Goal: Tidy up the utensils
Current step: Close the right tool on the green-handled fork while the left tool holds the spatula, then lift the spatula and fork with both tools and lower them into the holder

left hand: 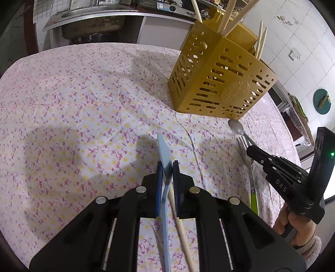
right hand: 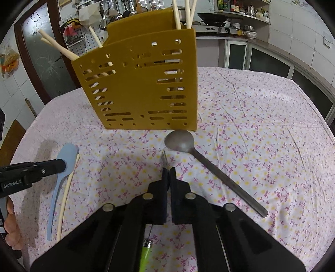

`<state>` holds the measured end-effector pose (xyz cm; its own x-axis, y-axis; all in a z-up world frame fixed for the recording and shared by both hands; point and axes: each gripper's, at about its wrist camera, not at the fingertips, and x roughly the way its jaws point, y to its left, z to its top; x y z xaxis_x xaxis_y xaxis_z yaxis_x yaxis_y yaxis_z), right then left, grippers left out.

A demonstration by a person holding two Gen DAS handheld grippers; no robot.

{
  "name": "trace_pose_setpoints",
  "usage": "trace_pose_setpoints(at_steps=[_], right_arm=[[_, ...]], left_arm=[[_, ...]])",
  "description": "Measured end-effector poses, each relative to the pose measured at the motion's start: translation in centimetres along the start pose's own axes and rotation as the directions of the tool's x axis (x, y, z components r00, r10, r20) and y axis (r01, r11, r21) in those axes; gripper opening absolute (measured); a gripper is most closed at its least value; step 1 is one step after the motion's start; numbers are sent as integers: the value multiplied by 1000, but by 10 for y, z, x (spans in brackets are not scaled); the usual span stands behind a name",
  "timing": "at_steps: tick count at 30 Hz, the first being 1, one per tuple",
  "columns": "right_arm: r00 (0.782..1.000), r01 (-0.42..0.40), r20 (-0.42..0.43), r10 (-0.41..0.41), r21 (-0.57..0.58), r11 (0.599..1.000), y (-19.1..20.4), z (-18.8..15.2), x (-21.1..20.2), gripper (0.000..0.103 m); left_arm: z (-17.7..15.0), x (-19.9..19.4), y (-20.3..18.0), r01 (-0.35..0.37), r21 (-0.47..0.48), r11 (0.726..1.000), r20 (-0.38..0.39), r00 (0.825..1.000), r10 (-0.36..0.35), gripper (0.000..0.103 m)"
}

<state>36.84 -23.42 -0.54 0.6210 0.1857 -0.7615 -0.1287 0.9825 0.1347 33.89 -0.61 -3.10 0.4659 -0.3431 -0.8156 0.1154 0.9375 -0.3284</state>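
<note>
My left gripper [left hand: 167, 167] is shut on a light blue plastic spoon [left hand: 163, 150], its bowl pointing away from me over the flowered tablecloth [left hand: 83, 104]. A pale chopstick [left hand: 182, 230] runs alongside the spoon's handle. My right gripper [right hand: 169, 170] is shut on a fork [right hand: 164, 158] with a green handle [right hand: 146, 255]; the tines stick out past the fingertips. A metal spoon [right hand: 180, 142] lies just right of the fork, its bowl near the yellow slotted utensil holder [right hand: 136, 83], which holds several chopsticks. The left wrist view shows the right gripper [left hand: 250, 149] at its right edge.
The holder [left hand: 219, 83] stands at the far side of the table. In the right wrist view the left gripper [right hand: 60, 166] is at the left edge. A kitchen counter with a stove [right hand: 211, 27] and a sink counter [left hand: 94, 14] surround the table. A person's hand [left hand: 293, 230] holds the right gripper.
</note>
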Motion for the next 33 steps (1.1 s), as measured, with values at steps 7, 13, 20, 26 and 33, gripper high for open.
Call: trace_pose_setpoints(at_steps=[7,13,20,26,33], right_arm=[[999,-24,40,23,6,1000,-6,7,-13,2],[996,-33,87,33,8,999,-12,11,-34,2],[986,-32,161,29,15,999,-16,8,-58,1],[974,-27,225,24,12,1000,-19,7,-78,1],[964,-19,264,15,13,1000,-20,5,-90,1]], left_arm=[[1,-14,-6,12,7,1000,27,1000,-12,2],[3,-36,-17,14,23,1000,80,997,-16,2],[2,-66,-29,4,55,998,167,986,-14,2],[1,-77,-36,11,64,998,205,978,-24,2],[-2,-85,-41,26,74,997,232,972,-43,2]])
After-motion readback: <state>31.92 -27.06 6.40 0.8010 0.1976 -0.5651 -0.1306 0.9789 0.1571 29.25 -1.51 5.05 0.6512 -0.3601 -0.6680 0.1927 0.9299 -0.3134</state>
